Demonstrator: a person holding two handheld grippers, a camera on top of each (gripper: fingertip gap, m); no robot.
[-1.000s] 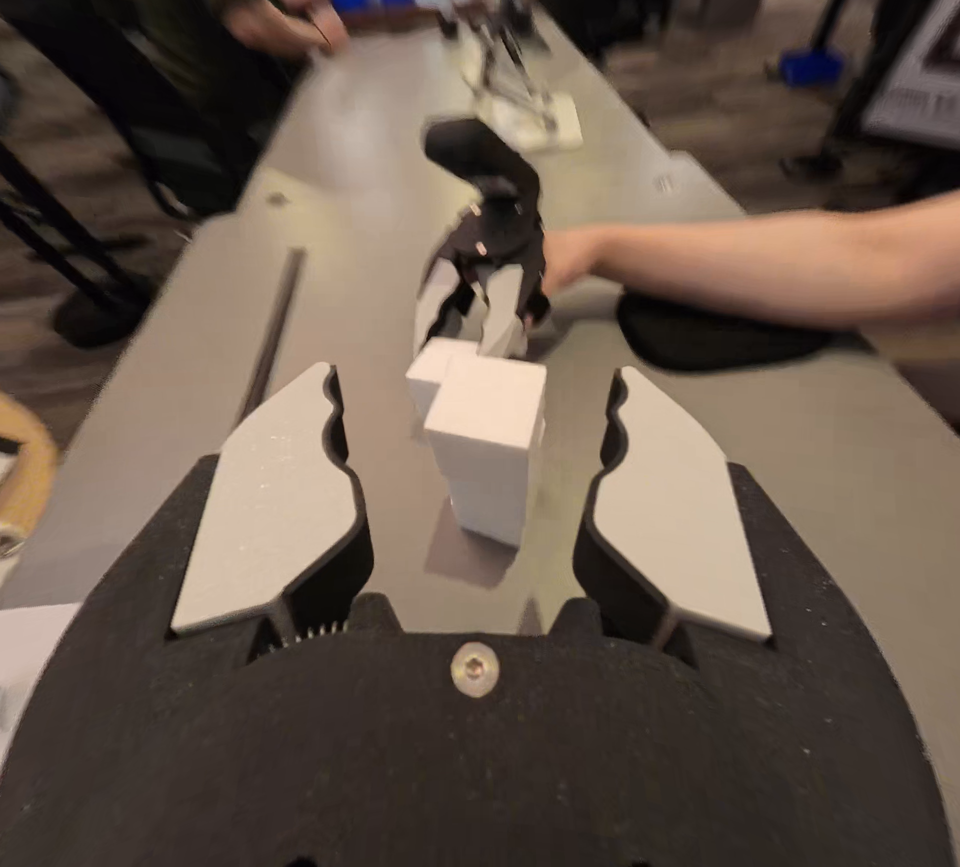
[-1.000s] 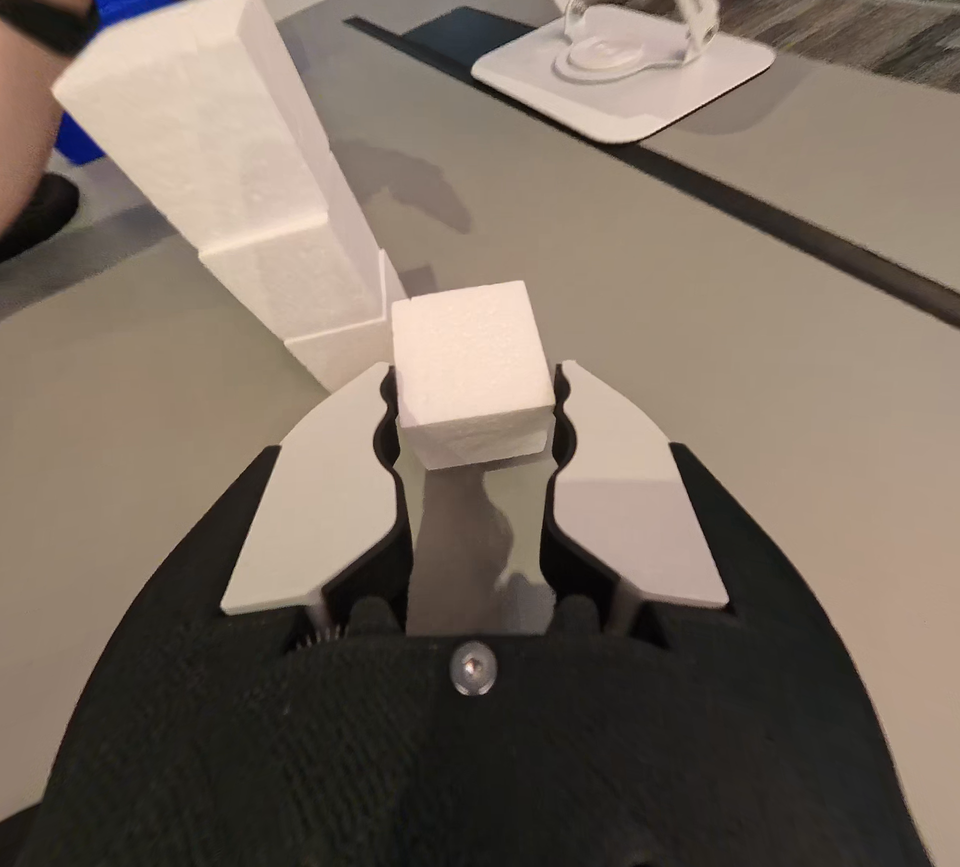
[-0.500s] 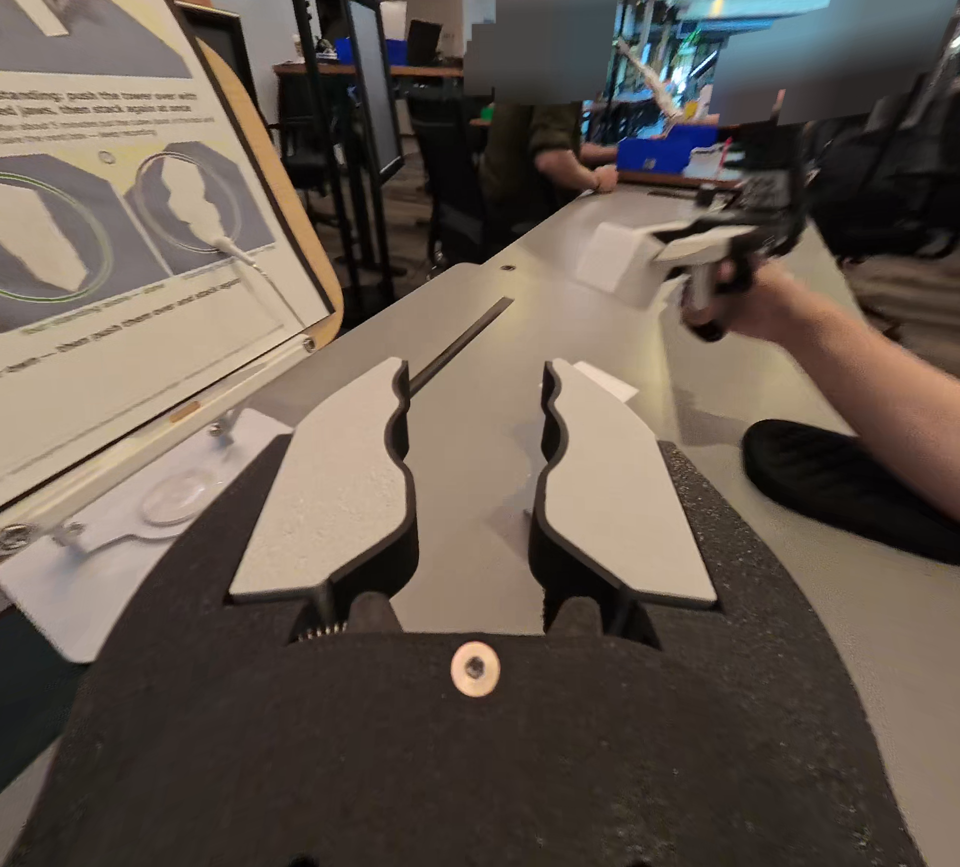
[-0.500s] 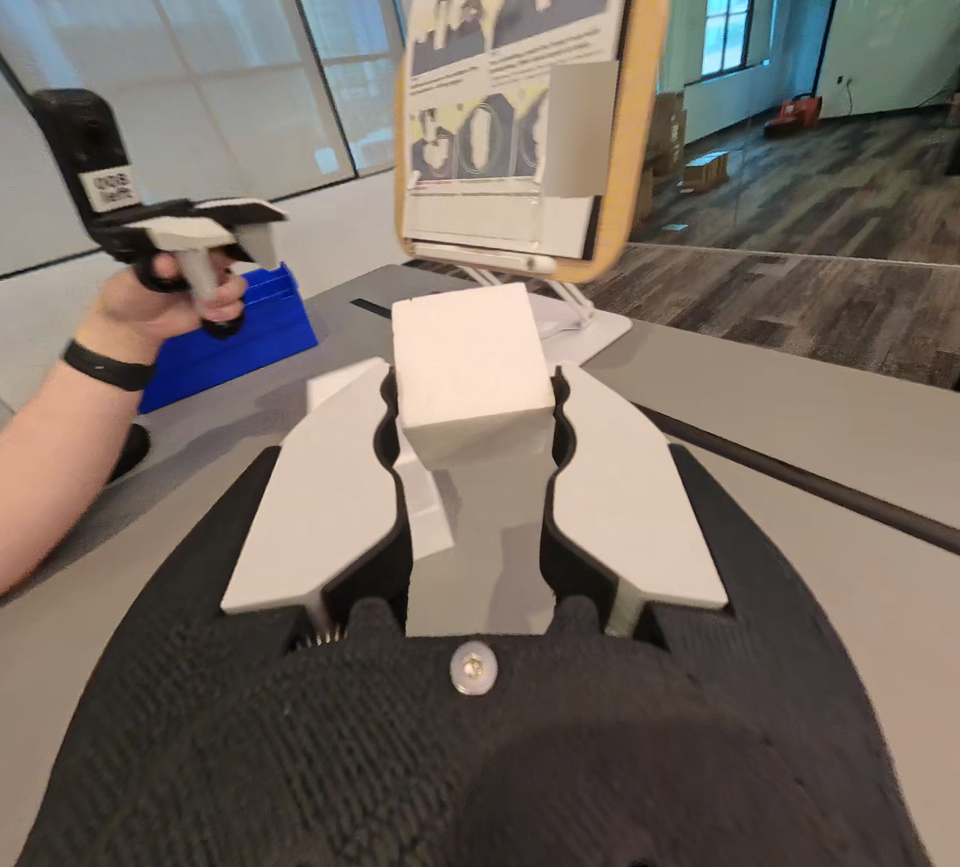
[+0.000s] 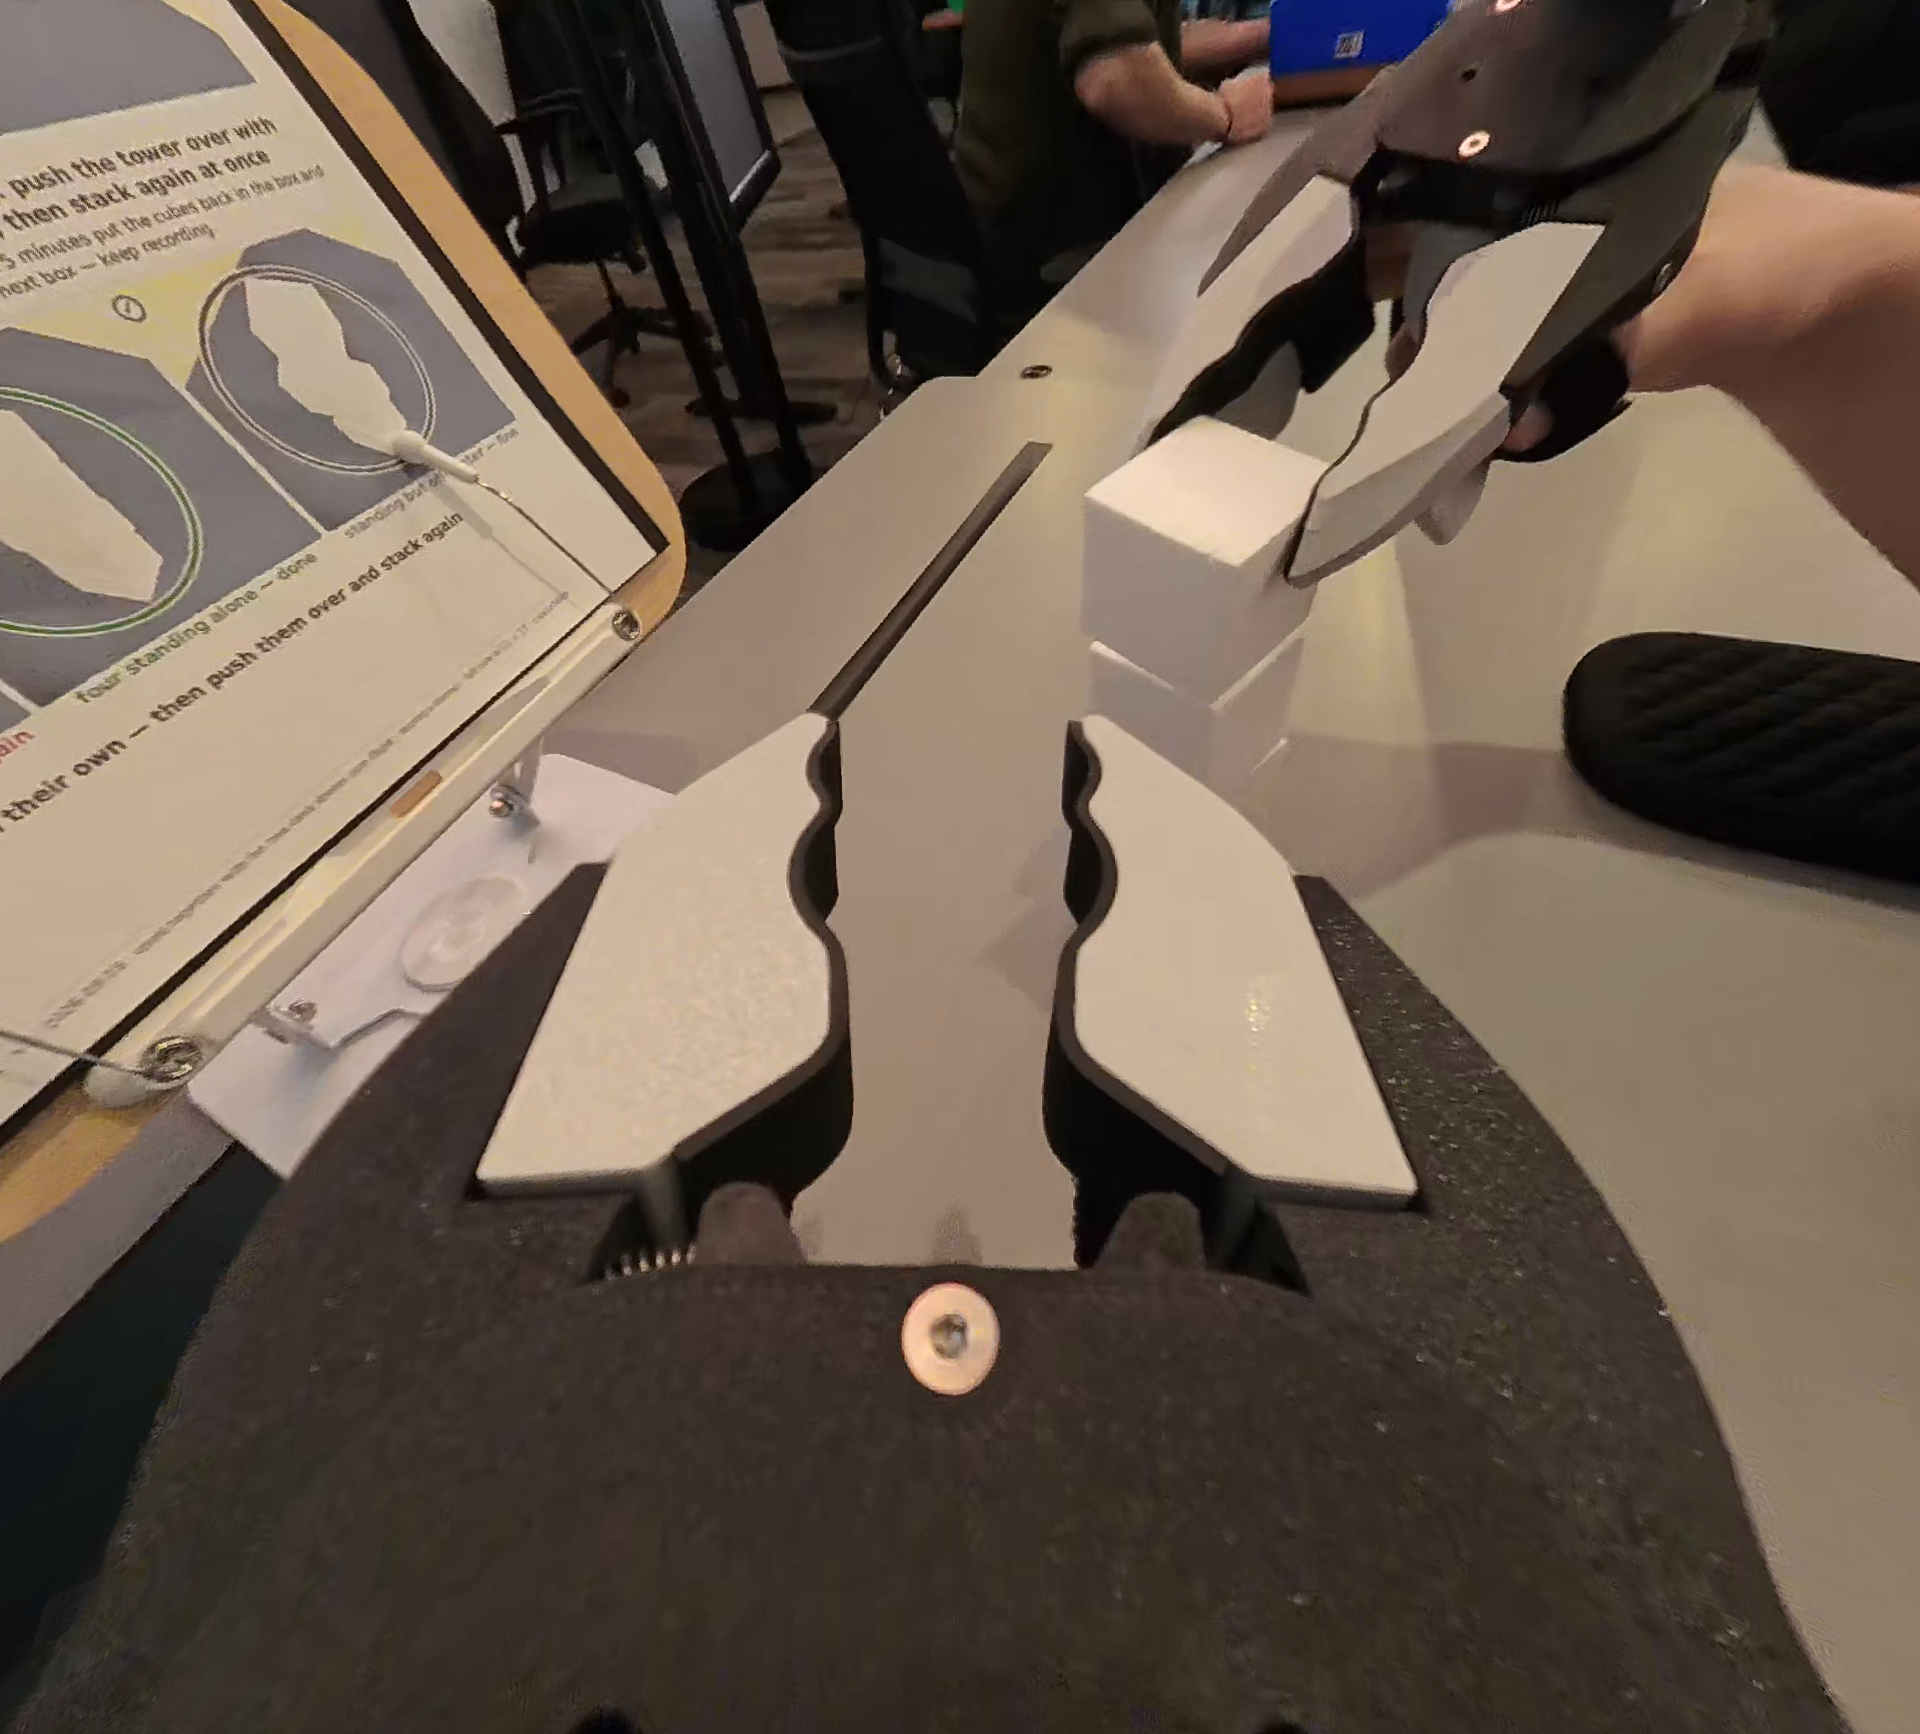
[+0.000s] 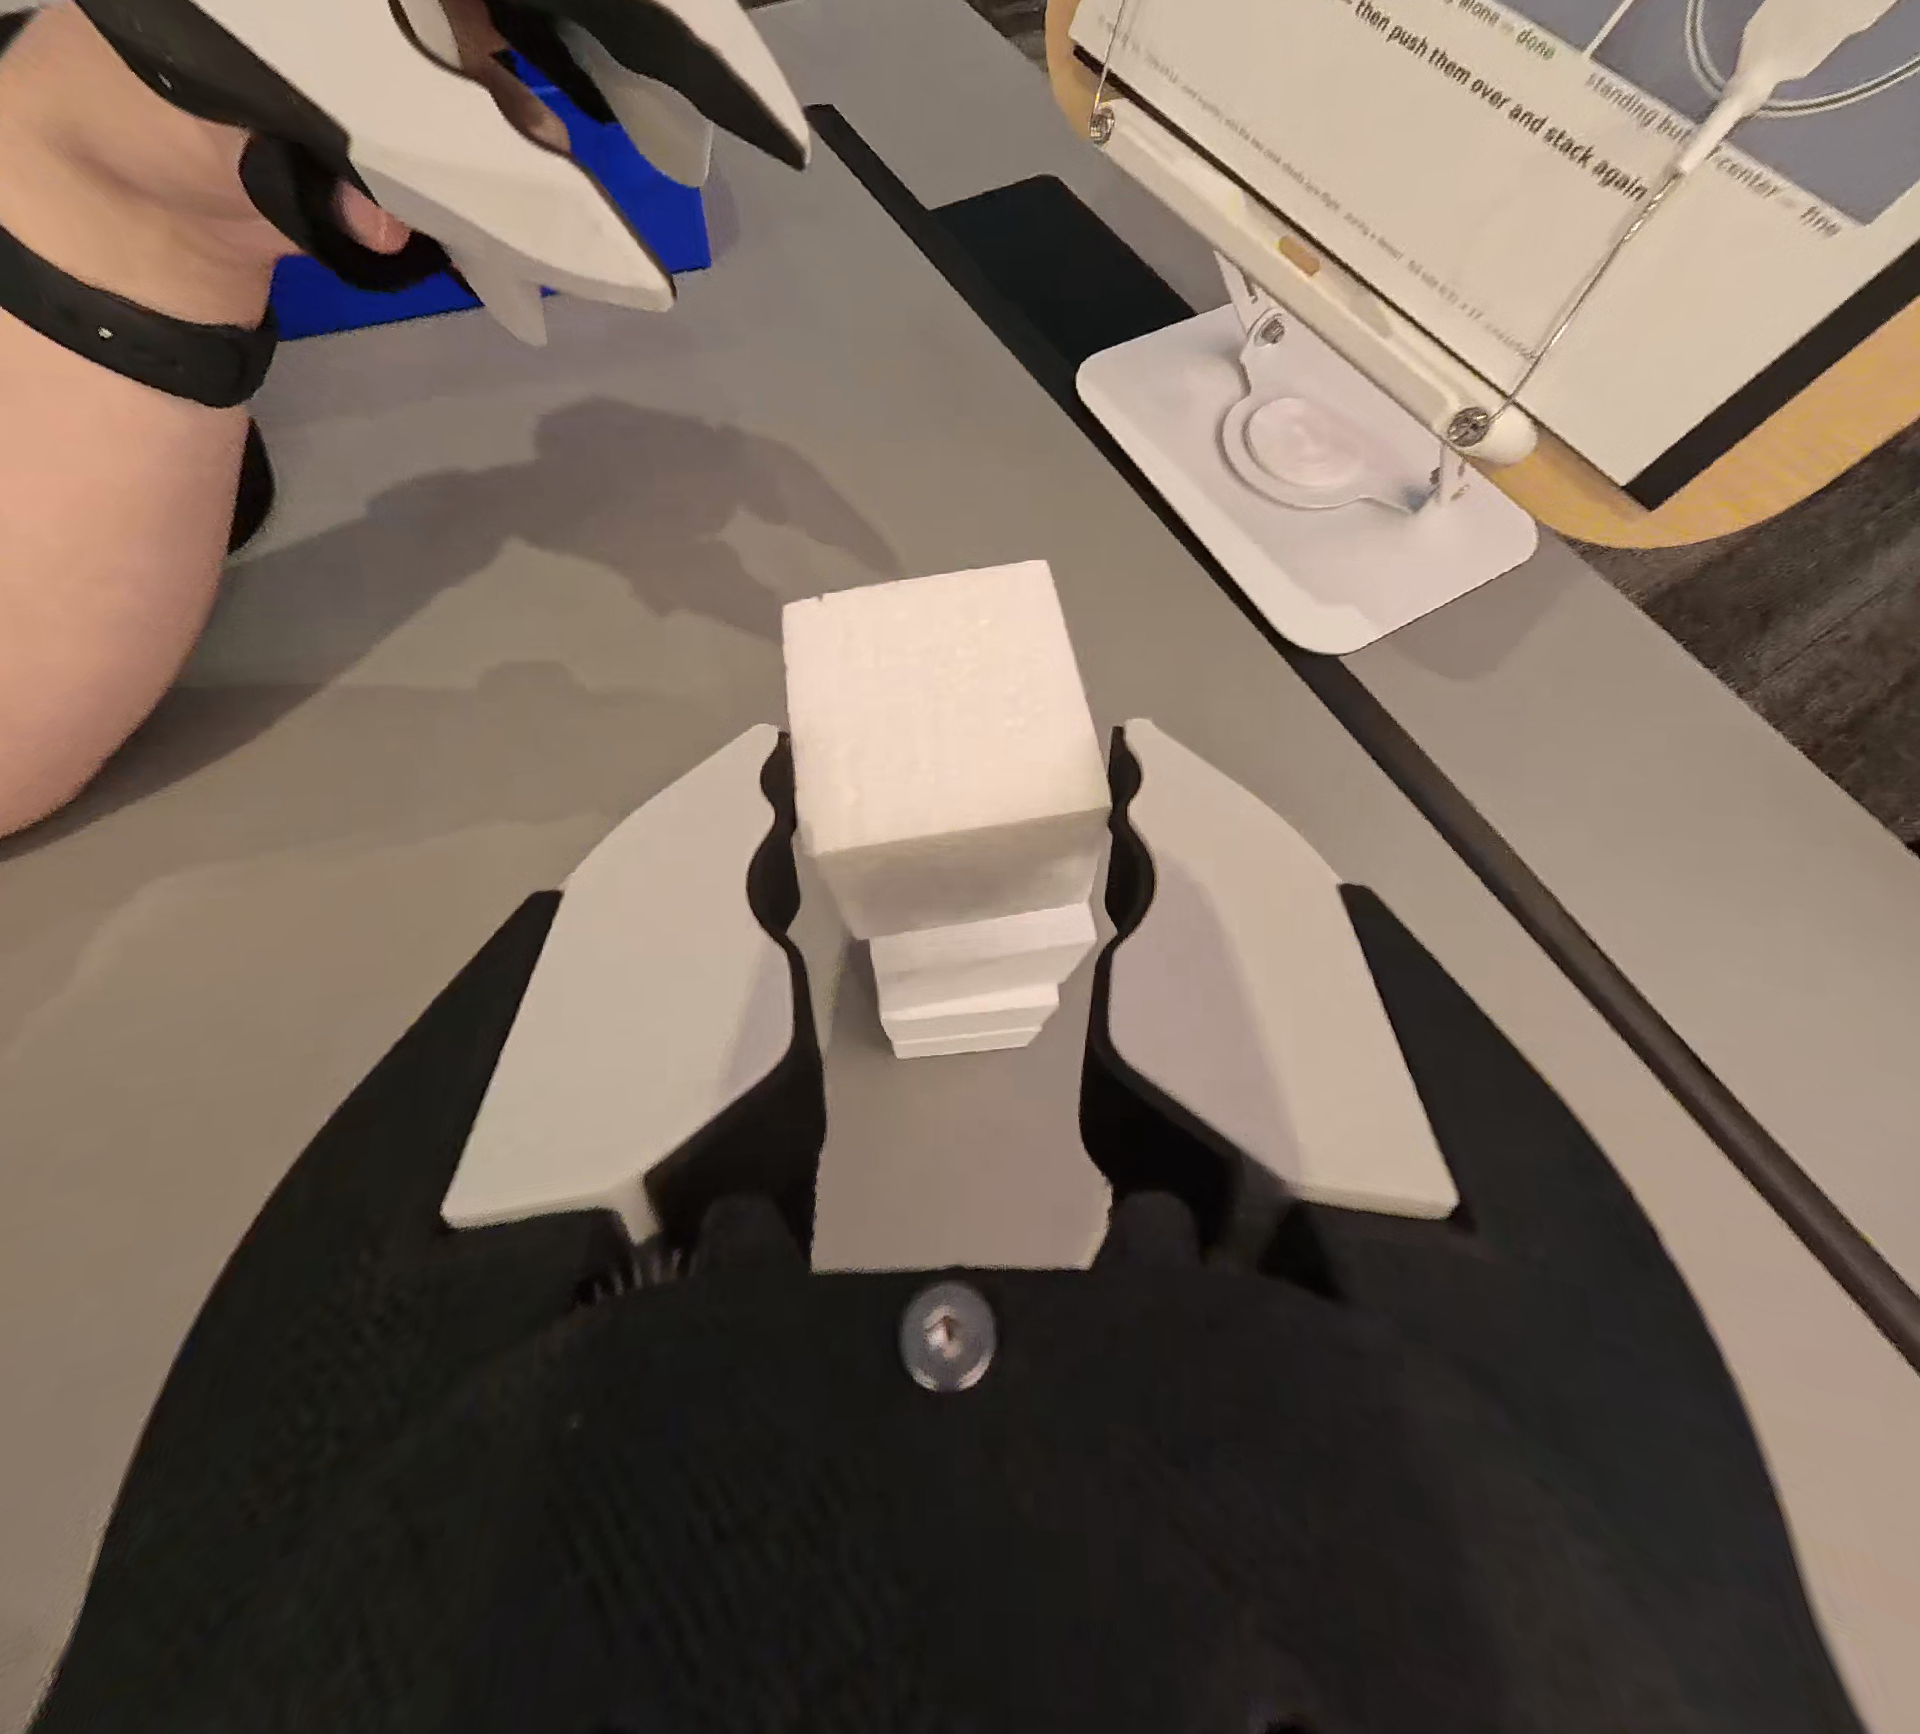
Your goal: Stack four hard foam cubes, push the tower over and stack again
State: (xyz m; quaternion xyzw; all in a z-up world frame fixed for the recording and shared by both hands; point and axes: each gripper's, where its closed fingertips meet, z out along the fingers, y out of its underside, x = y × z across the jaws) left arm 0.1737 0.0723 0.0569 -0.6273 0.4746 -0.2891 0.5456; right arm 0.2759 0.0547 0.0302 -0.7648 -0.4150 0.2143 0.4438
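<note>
The right gripper (image 6: 945, 770) is gripping the top cube (image 6: 935, 728) on the stack (image 6: 966, 988), mid-table (image 6: 520, 645). The left gripper (image 5: 948, 754) is hovering near it, left of the stack, jaws parted and empty.

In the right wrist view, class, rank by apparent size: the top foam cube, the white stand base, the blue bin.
1. White stand base, largest.
2. Top foam cube, nearer the camera, so unsure.
3. Blue bin, mostly hidden behind the left tongs.

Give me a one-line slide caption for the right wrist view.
Right gripper sets the top foam cube on the white tower, left gripper empty above the grey table.
</note>
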